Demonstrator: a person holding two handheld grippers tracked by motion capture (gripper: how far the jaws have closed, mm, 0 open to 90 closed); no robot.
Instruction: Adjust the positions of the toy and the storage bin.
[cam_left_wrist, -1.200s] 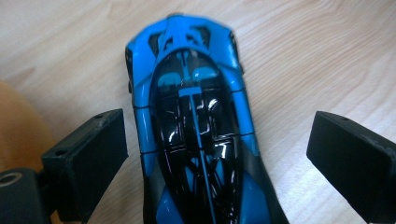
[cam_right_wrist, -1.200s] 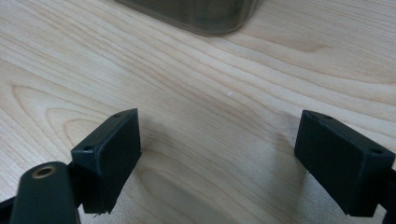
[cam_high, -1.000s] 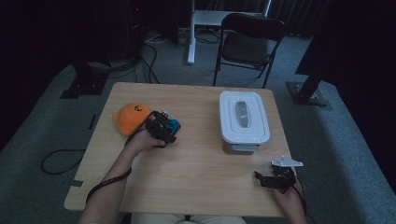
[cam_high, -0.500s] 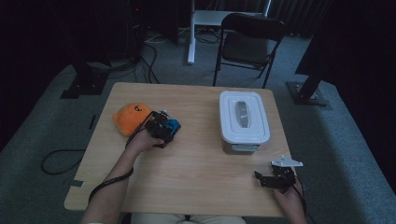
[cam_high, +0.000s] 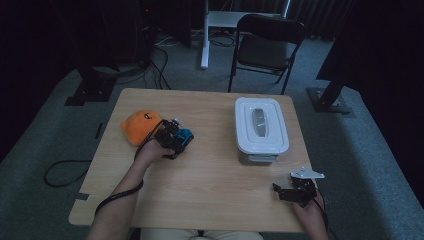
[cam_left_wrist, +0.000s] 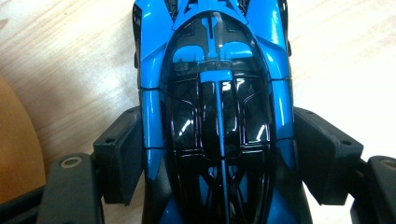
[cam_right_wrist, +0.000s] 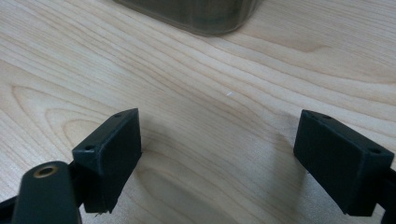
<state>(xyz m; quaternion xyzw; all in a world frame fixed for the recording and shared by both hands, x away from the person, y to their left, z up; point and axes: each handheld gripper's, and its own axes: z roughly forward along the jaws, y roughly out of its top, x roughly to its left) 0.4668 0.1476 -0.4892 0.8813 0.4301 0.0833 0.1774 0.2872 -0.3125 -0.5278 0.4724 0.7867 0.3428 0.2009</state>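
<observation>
A blue and black toy car (cam_left_wrist: 219, 116) lies on the wooden table (cam_high: 210, 185), left of centre. My left gripper (cam_left_wrist: 217, 154) reaches over it from the near side, and its jaws have just been closing. Both pads (cam_left_wrist: 122, 154) now touch the car's sides. In the high view the car (cam_high: 185, 136) pokes out to the right of my left gripper (cam_high: 176, 140). My right gripper (cam_high: 282, 190) rests near the table's front right corner. In its own view the right gripper (cam_right_wrist: 224, 158) stands open over bare wood.
An orange plush toy (cam_high: 141, 126) sits just left of the car, and its edge (cam_left_wrist: 14, 154) shows in the left gripper view. A white lidded container (cam_high: 261, 127) stands at the right; its base (cam_right_wrist: 196, 14) lies ahead of my right gripper. A black chair (cam_high: 265, 45) stands beyond the table.
</observation>
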